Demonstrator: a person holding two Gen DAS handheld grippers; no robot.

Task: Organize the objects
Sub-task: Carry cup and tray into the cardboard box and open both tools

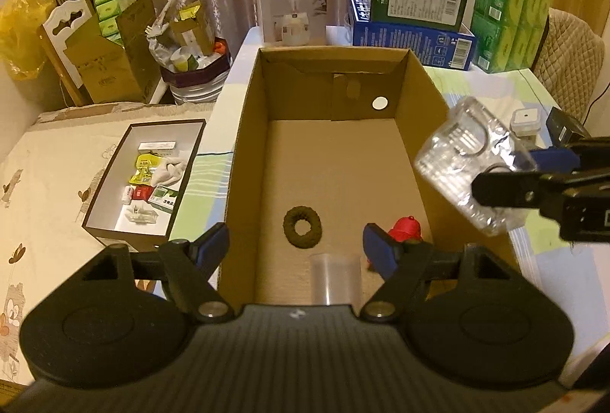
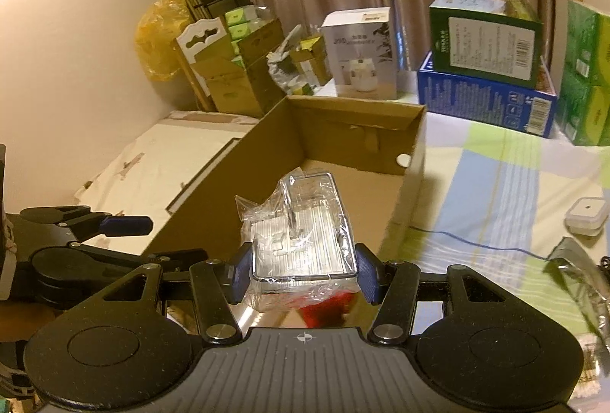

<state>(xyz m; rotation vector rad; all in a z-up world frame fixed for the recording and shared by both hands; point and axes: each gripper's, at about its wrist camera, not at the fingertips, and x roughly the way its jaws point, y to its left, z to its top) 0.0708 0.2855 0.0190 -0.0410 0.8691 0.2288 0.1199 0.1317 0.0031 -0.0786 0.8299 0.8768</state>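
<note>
With our right gripper [image 2: 303, 274] pinching the clear wrapped box [image 2: 301, 234], we'd lower it gently into the cardboard box [image 1: 244, 131], left gripper [image 1: 295, 247] spread empty.

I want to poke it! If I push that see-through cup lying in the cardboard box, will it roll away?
Probably yes: the clear plastic cup lies on its side on the flat floor of the cardboard box, so a nudge would likely roll it. It looks thin and empty, so likely very light, and may squash if squeezed.

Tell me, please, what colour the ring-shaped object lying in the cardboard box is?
The ring is dark olive-brown, seen best in the left wrist view.
</note>
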